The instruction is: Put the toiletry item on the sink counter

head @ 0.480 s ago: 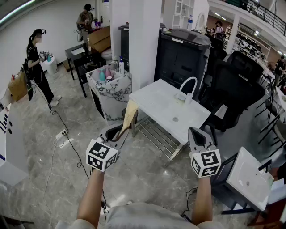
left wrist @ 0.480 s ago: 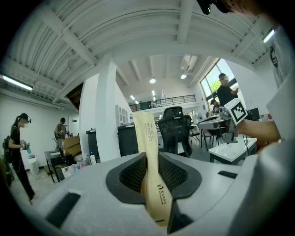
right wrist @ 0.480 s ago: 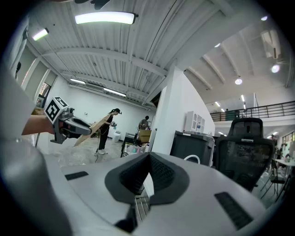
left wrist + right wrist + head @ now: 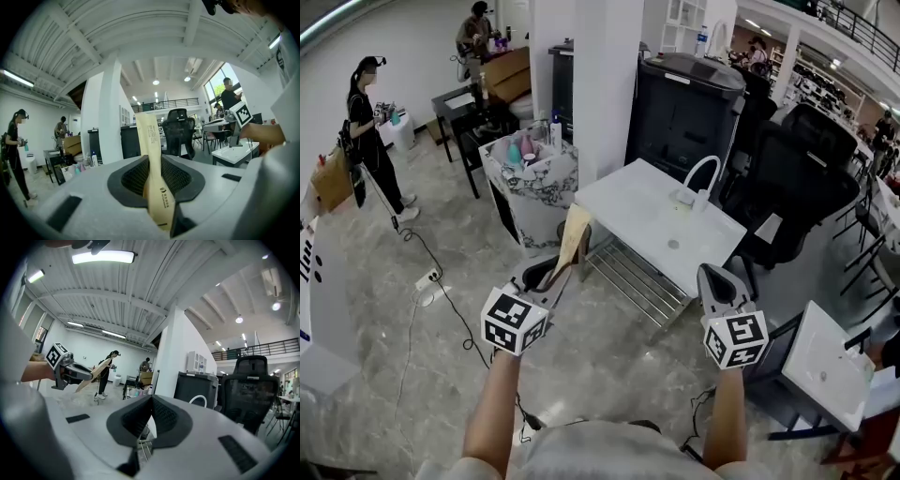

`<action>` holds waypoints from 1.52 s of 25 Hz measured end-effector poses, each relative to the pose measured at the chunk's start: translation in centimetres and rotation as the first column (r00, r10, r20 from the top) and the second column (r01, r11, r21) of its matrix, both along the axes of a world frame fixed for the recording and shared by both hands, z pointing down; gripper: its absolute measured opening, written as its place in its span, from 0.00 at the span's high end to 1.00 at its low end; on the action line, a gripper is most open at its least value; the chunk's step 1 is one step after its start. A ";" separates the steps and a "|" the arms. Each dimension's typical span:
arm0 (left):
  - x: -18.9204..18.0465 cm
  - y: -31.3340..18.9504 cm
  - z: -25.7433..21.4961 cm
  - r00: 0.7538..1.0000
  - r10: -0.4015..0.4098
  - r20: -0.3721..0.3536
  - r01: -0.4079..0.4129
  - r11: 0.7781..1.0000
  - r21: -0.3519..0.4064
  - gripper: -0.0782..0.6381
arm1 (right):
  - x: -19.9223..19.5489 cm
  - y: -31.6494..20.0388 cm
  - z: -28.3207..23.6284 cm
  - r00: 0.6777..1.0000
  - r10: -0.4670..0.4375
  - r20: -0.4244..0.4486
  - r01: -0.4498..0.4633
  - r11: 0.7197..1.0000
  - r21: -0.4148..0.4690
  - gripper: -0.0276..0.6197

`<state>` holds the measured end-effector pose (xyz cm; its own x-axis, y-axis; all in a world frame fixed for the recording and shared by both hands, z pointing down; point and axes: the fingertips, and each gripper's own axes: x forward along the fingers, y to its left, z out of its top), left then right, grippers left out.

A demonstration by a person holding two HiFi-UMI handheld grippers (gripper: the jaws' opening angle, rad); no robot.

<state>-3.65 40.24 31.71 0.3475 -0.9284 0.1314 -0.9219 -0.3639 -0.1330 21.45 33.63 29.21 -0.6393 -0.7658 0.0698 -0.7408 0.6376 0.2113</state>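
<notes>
A long tan paper packet (image 4: 573,242) sticks up from my left gripper (image 4: 551,274), which is shut on its lower end. In the left gripper view the packet (image 4: 152,154) stands between the two dark pads (image 4: 133,176) of the left gripper (image 4: 157,187). The packet's tip hangs just off the near left corner of the white sink counter (image 4: 628,220), which carries a curved white faucet (image 4: 698,183). My right gripper (image 4: 719,284) hovers at the counter's near right edge, shut and empty (image 4: 145,427). It sees the left gripper (image 4: 70,372) and the packet (image 4: 96,371).
A wire rack (image 4: 633,281) sits under the counter. A marble-patterned stand with bottles (image 4: 530,178) is to its left, with a black cabinet (image 4: 689,103) and office chairs (image 4: 797,178) behind. Another white sink (image 4: 830,361) is at right. A cable and power strip (image 4: 427,281) lie on the floor; a person (image 4: 366,141) stands far left.
Both grippers stay nearly where they were, the left still holding the packet. The view has shifted slightly, so the counter sits a little lower in frame.
</notes>
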 end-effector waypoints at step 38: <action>-5.9 -40.9 6.0 0.991 0.124 0.052 -0.114 0.980 -0.160 0.77 | -5.8 -38.3 6.0 0.991 0.134 0.017 -0.131 0.987 -0.096 0.96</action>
